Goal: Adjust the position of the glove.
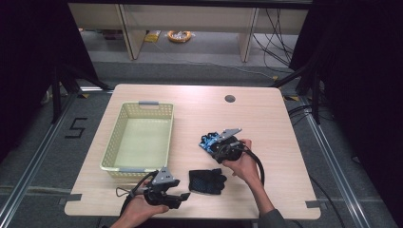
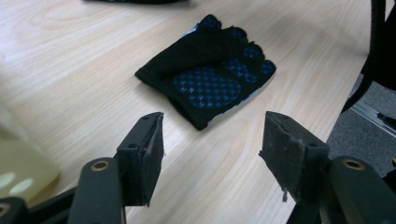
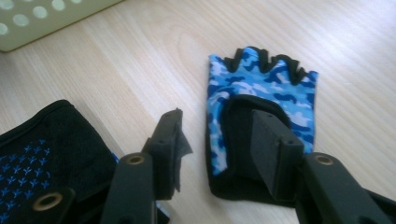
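Note:
A black fingerless glove (image 1: 207,181) with a blue dotted palm lies flat near the table's front edge; it also appears as the black glove (image 2: 210,74) (image 3: 42,154) in both gripper views. My left gripper (image 1: 183,195) (image 2: 212,126) sits just left of it, open, with bare table between its jaws. Farther back lies a blue camouflage glove (image 1: 207,140) (image 3: 261,84). My right gripper (image 1: 212,146) (image 3: 215,121) hovers over its black cuff, open. One jaw is above the cuff, the other over bare wood beside the glove's edge.
A pale green perforated basket (image 1: 119,166) (image 3: 28,28) stands on the left half of the wooden table (image 1: 266,118), with nothing inside it. A round cable hole (image 1: 230,99) sits near the back edge. Cables trail from both grippers toward the person.

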Action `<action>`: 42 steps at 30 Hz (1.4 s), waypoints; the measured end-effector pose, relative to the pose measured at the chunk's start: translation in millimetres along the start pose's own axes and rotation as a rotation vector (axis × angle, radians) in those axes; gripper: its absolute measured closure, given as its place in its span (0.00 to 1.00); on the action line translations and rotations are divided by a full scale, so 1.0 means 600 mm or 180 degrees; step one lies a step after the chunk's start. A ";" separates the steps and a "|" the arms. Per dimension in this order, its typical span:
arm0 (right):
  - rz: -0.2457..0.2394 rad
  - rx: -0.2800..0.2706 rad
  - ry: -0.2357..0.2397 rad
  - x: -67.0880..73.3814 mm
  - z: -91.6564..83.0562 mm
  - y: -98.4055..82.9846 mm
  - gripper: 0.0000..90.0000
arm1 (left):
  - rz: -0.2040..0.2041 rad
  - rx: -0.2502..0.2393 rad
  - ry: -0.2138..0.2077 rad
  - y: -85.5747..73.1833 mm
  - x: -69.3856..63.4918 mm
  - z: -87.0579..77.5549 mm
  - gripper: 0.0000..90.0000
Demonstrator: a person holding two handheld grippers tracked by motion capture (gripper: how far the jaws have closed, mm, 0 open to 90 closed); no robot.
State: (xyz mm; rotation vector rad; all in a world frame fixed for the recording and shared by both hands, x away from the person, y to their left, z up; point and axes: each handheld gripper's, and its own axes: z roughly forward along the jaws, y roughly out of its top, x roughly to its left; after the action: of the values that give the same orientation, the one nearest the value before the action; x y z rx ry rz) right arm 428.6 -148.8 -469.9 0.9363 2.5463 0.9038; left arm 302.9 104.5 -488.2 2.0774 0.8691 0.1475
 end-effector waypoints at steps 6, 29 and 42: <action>0.0085 0.0111 0.0018 -0.006 0.020 0.003 0.64 | 0.0015 0.0077 0.0018 -0.003 0.012 -0.008 0.41; 0.0345 -0.0130 0.0069 -0.017 0.001 0.006 0.96 | -0.0074 0.0060 -0.0004 -0.003 0.018 -0.003 0.40; 0.0491 -0.0539 0.0220 0.035 -0.103 -0.009 0.96 | -0.0094 -0.0060 0.0030 0.003 0.013 -0.003 0.40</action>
State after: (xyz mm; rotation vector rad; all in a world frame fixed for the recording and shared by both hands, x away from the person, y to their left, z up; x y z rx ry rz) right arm 382.2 -166.3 -427.2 1.0771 2.4322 1.1950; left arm 309.1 110.0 -487.5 2.0470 0.9006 0.1492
